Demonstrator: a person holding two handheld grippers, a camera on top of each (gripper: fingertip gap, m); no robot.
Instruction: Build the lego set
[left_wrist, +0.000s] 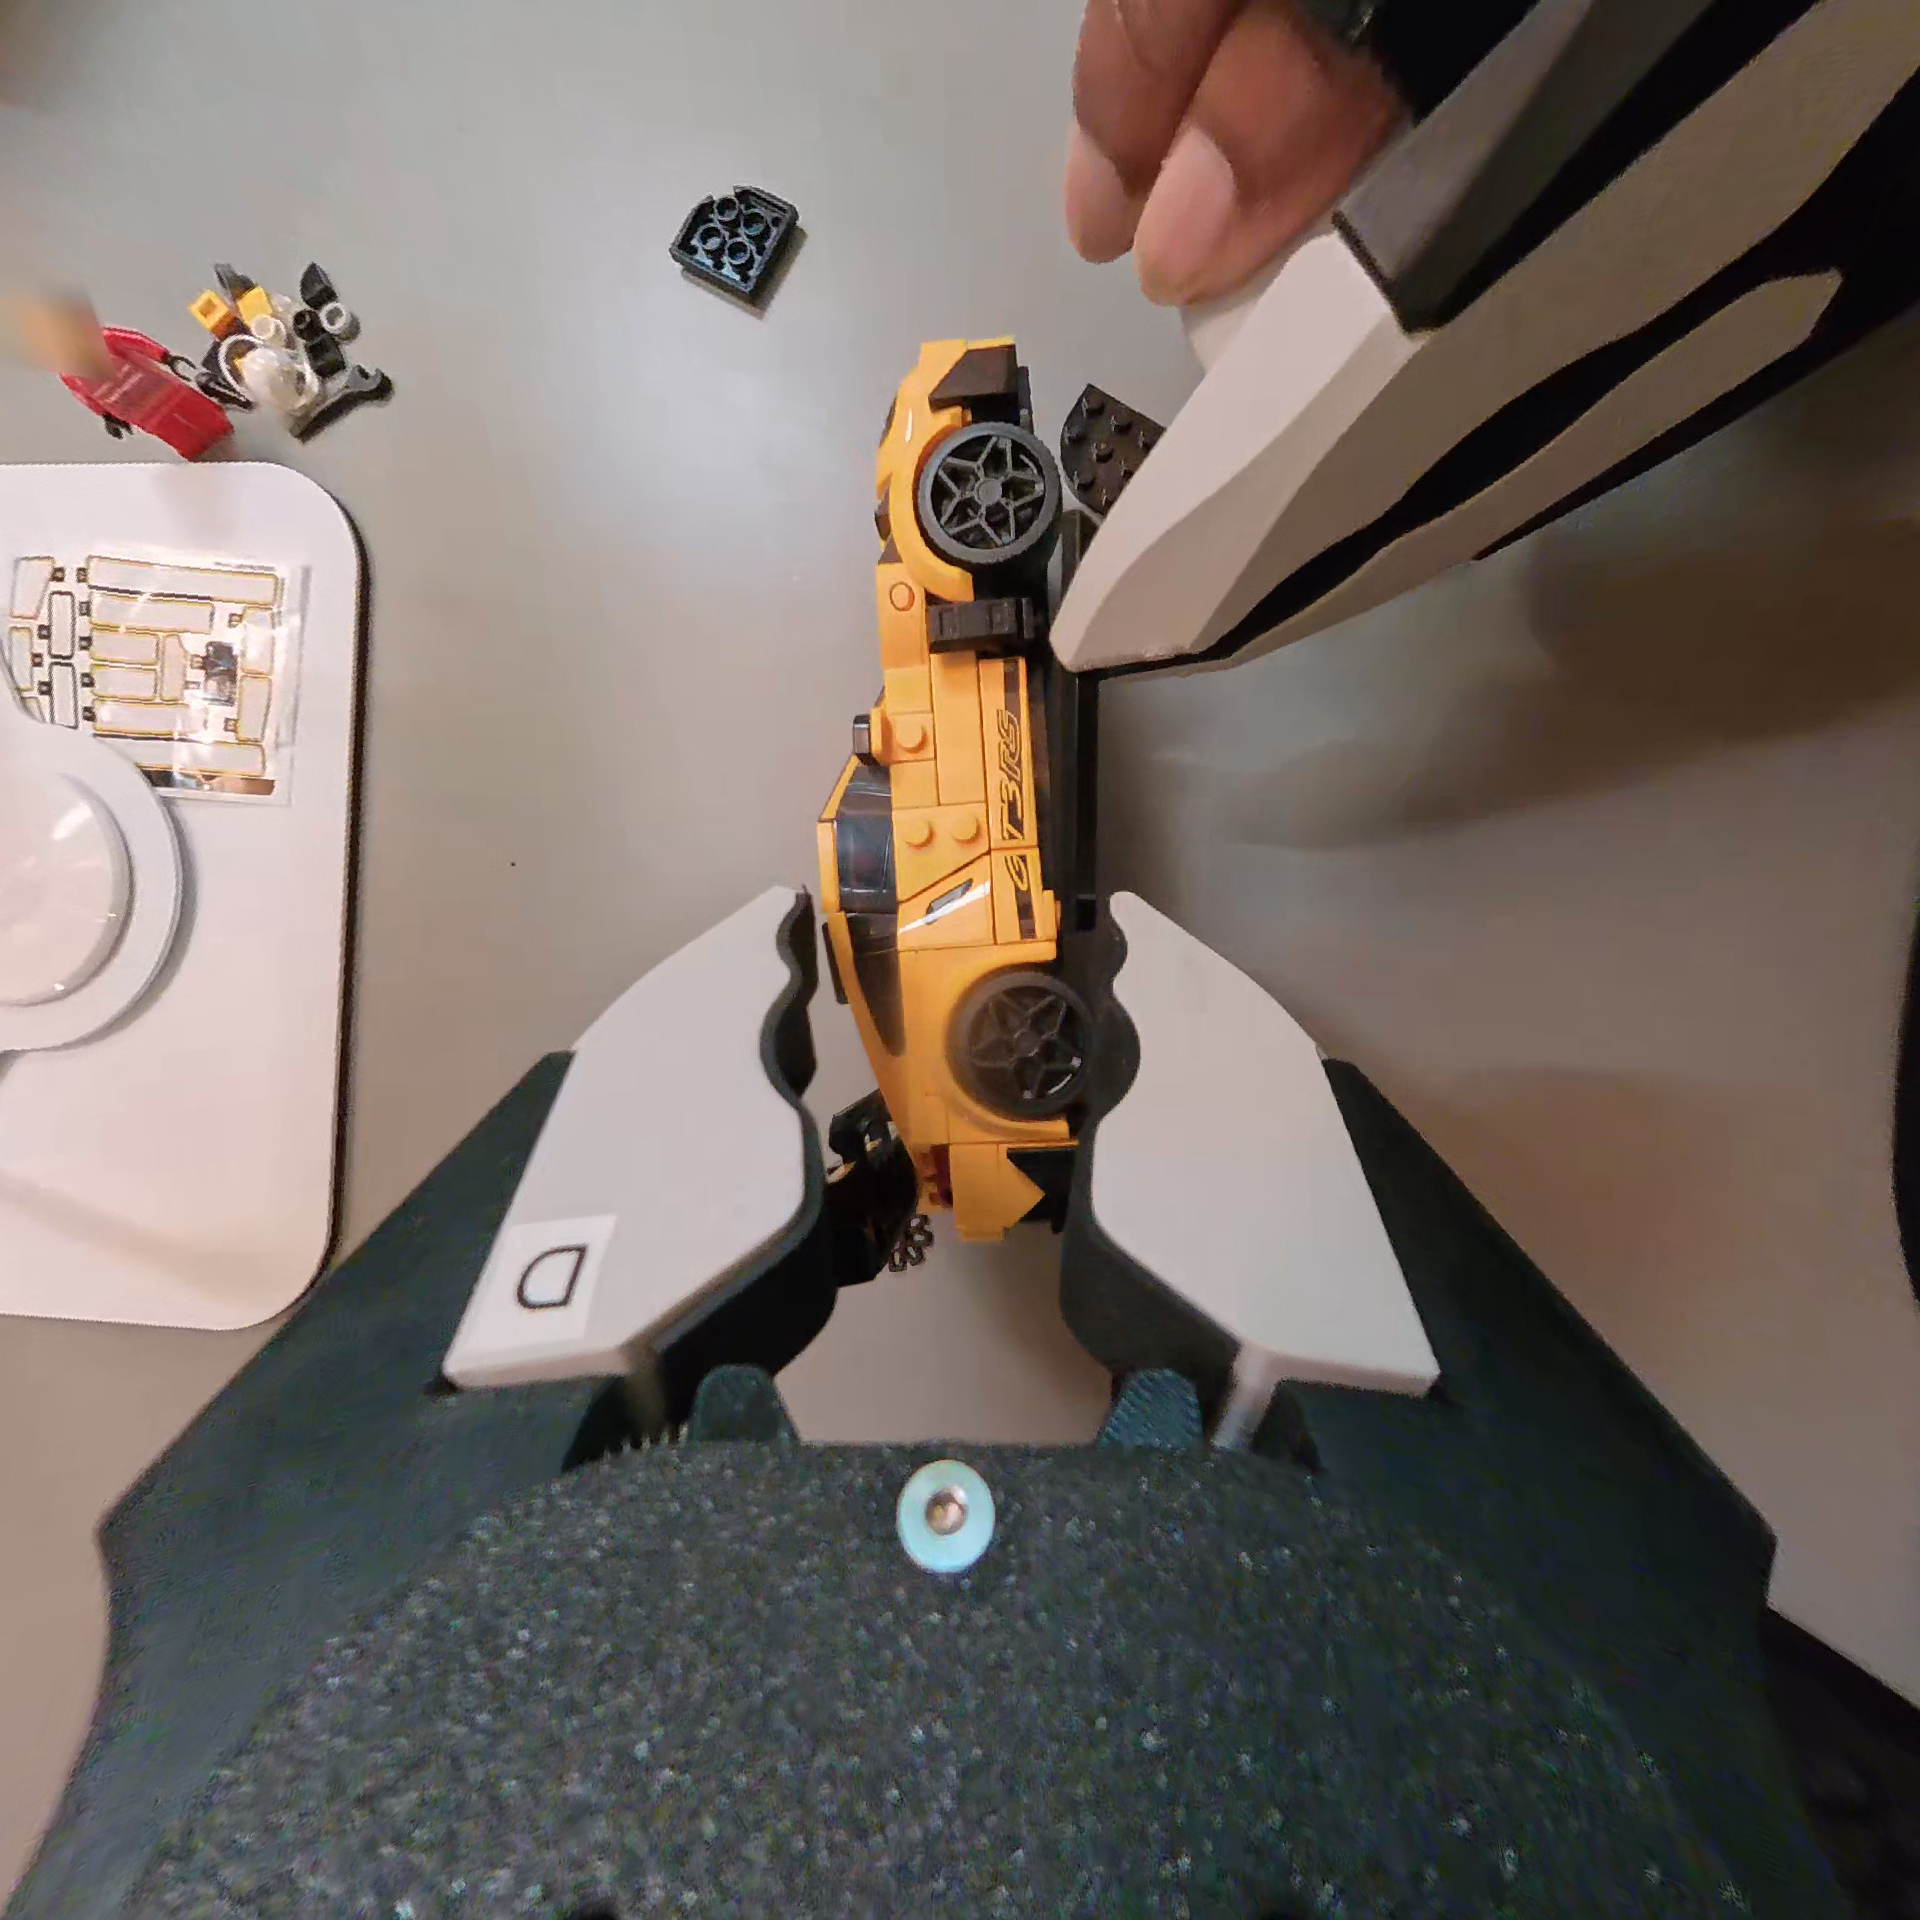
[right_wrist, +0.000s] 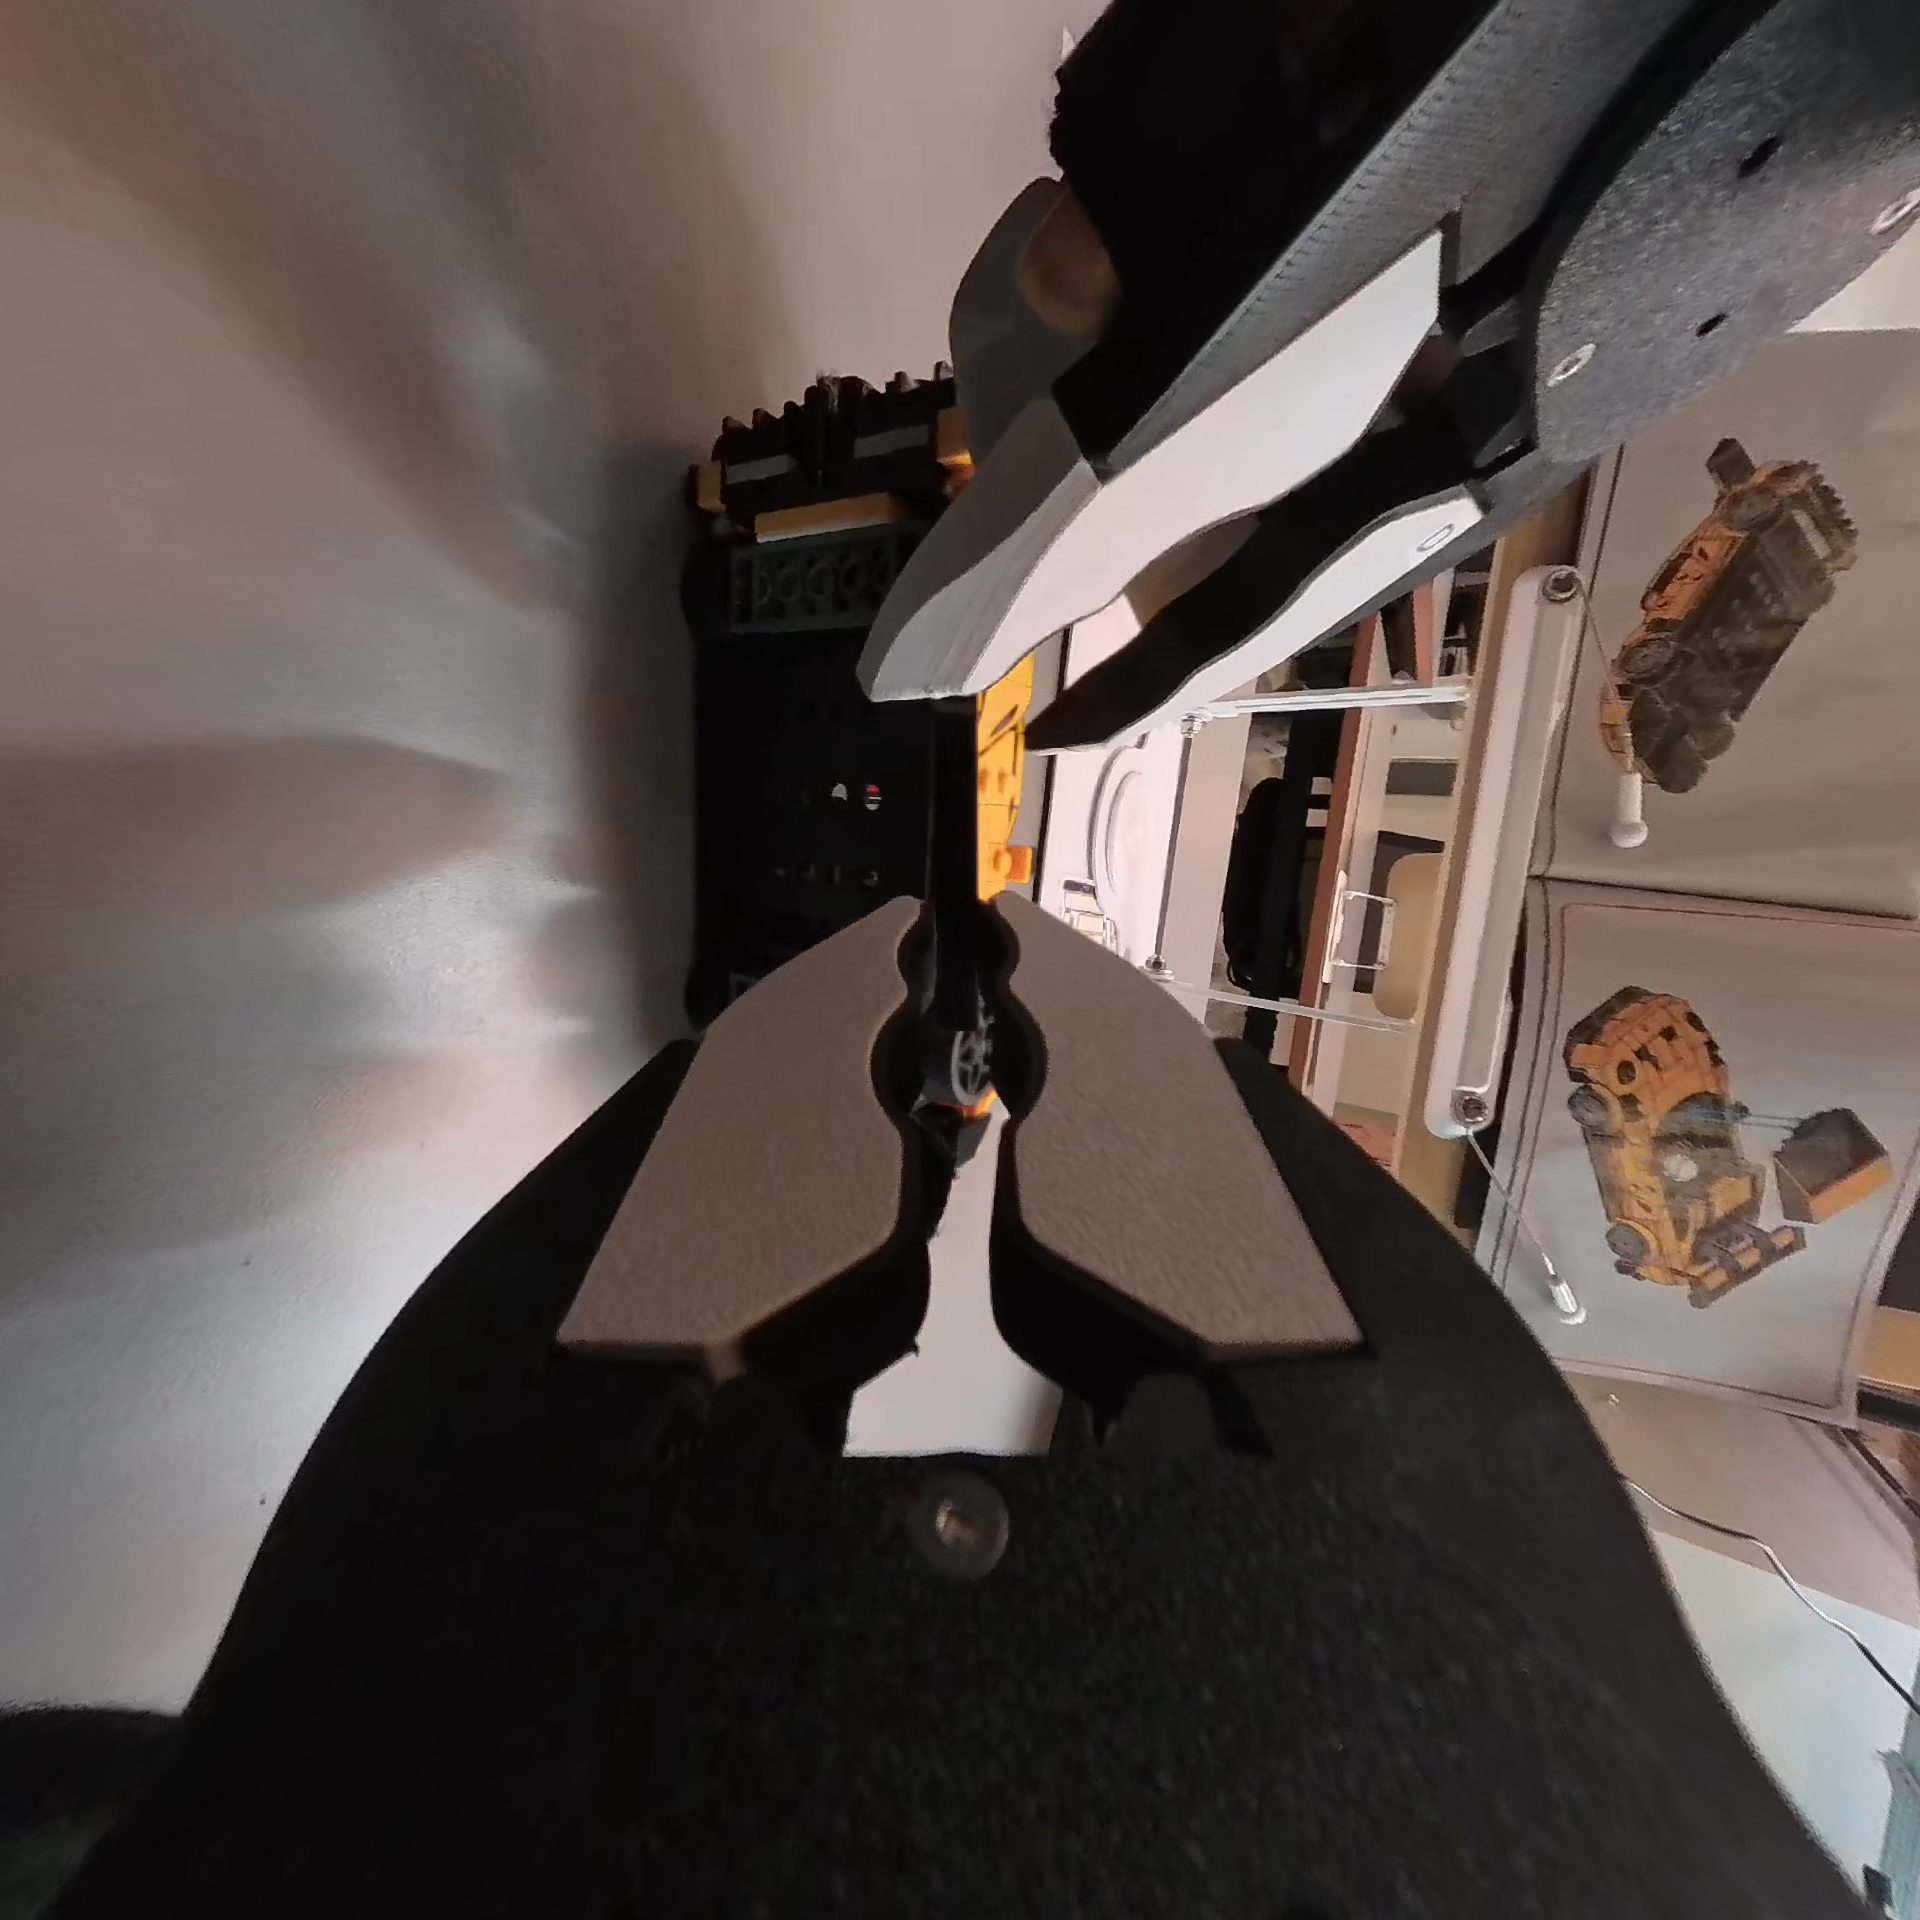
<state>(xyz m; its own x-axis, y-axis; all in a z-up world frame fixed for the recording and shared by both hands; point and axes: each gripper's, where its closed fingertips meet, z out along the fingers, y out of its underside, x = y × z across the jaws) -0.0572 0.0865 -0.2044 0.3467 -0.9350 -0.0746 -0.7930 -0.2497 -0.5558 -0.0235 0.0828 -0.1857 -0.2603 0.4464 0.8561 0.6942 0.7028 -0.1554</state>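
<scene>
Left claw (left_wrist: 961, 914) grips yellow car (left_wrist: 966, 790); right claw (right_wrist: 958, 914) too.

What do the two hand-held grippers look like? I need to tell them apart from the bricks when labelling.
Both match: the left hand-held gripper has two pale grey, flat fingers with wavy black inner pads, on a dark speckled body with a round silver screw. One finger carries a small white sticker with a letter. The right hand-held gripper has the same grey fingers and black body. No cables show.

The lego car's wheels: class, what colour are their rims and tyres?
Black tyres with dark grey spoked rims on the yellow lego car, clearest in the left wrist view.
</scene>
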